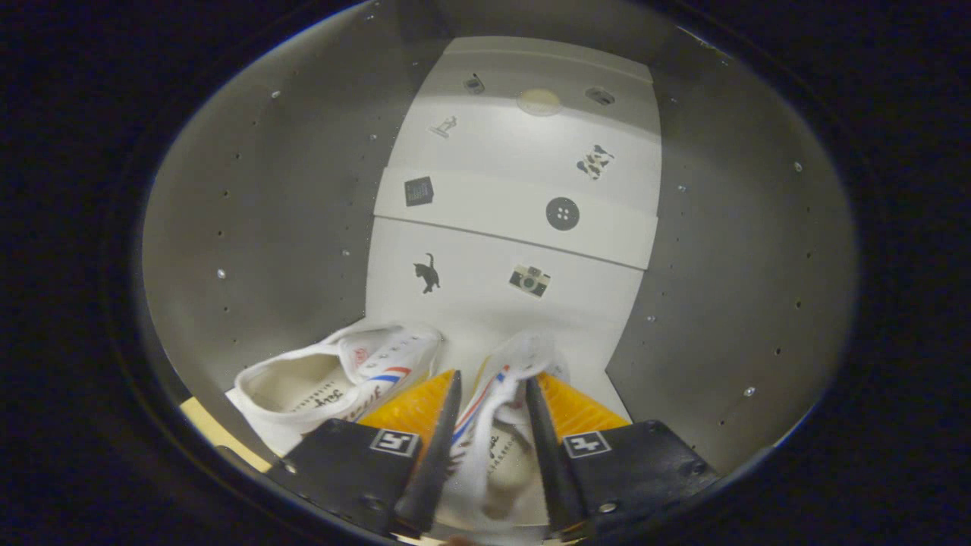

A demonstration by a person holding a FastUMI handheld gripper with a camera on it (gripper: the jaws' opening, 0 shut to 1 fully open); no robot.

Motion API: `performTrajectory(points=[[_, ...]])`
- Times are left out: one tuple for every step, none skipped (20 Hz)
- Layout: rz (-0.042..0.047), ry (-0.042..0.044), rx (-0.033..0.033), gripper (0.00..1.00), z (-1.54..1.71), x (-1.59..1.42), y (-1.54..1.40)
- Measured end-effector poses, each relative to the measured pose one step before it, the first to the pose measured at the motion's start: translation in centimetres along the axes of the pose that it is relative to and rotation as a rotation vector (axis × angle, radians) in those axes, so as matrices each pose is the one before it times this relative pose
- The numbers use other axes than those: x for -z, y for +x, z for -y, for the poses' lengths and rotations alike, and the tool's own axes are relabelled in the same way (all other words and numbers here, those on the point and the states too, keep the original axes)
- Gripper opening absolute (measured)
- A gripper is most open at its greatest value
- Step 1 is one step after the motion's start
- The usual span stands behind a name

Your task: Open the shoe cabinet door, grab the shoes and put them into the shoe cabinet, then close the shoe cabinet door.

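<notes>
Inside the shoe cabinet (pixel 288 227), a hand-held gripper (pixel 493 394) clasped the second of two white canvas shoes, its two fingers pressed against either side of the shoe's (pixel 497 425) upper near the laces, so the shoe sat squeezed between them. The first shoe (pixel 341 375) already lay on the cabinet floor just to the left of the held one, its opening turned toward the onlooker and its red and blue side stripes showing. Beyond both shoes rose the cabinet's pale back panel (pixel 523 174), dotted with small stickers, among them a black cat (pixel 427 274), a camera (pixel 529 280) and a button (pixel 562 214); grey side walls pierced with rows of shelf-pin holes closed in on either hand. Whether the held shoe rested on the cabinet floor or hung a little above it could not be told from where the fingers hid its sole. By the look of it, the shoe was light and soft: the canvas gave under the pinch and would fold rather than resist, so a hold across the stiffer rim of the opening or the laced throat seemed the surest, while the rubber sole offered grip against the floor once set down. Nothing about it looked fragile or slippery, though a loose pinch on slack cloth might let it swing or droop.
</notes>
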State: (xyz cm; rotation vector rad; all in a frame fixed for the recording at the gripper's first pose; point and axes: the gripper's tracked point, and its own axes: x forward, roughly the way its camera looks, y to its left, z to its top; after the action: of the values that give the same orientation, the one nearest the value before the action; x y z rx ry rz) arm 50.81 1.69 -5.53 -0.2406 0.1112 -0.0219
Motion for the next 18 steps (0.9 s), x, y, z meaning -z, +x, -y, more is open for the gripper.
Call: performTrajectory(points=[[-0.00007,0.00456,0.01603,0.75,0.256,0.107,-0.182],[-0.00482,0.00593,0.01334,0.88,0.327,-0.009,-0.816],[-0.00810,0.00438,0.00166,1.00,0.061,0.109,-0.510],[-0.00519,-0.00217,0.00362,1.00,0.063,0.194,-0.734],[0.00632,0.00017,0.00523,1.00,0.188,-0.063,-0.810],[0.00689,0.00667,-0.00469,1.00,-0.208,-0.091,-0.735],[0.00475,0.00648,-0.00792,1.00,-0.327,-0.045,-0.886],[0.00395,0.00884,-0.00620,1.00,-0.171,-0.025,-0.884],[0.00662,0.01957,-0.01041,1.00,-0.491,-0.204,-1.206],[0.00759,0.02456,-0.00777,1.00,-0.418,-0.239,-1.132],[0.01179,0.02991,-0.01043,1.00,-0.562,-0.343,-1.200],[0.00653,0.02176,-0.00354,1.00,-0.493,-0.237,-1.061],[-0.00207,0.02067,0.00845,1.00,-0.210,-0.195,-1.382],[-0.00090,0.02681,0.01311,1.00,-0.193,-0.066,-1.571],[-0.00062,0.02980,0.01402,1.00,-0.247,-0.196,-1.471],[-0.00021,0.03265,0.00305,1.00,-0.277,-0.010,-1.621],[0.01281,0.03754,-0.01349,1.00,-0.576,-0.231,-1.674],[0.02530,0.03411,-0.01428,1.00,-0.653,-0.537,-1.398]])
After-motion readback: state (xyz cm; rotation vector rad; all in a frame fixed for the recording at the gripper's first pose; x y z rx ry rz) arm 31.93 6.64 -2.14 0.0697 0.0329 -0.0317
